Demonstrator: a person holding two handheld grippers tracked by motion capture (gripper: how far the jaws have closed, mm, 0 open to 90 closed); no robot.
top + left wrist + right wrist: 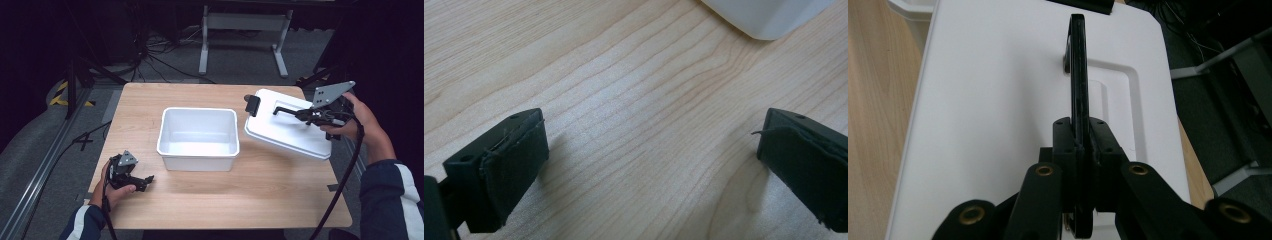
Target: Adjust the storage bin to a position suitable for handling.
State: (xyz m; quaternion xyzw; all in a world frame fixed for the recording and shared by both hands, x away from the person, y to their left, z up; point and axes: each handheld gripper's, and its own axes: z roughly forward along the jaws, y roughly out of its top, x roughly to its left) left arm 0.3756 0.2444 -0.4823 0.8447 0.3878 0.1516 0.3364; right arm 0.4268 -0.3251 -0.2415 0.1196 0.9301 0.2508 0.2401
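Left gripper (142,180) rests low on the wooden worktop (210,200) at its near left edge, fingers (499,170) spread wide with nothing between them. At centre stands an open white bin (198,138). To its right the white lid (287,127) is tilted, off the bin; right gripper (1080,145) fingers pinch its black handle (1077,75).

Wooden table (280,195); white bin (198,138) on it.

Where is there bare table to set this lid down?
Bare wood: the front strip of the table below the bin, and the back-left corner. The right side is crowded by the lid and the right hand-held gripper.
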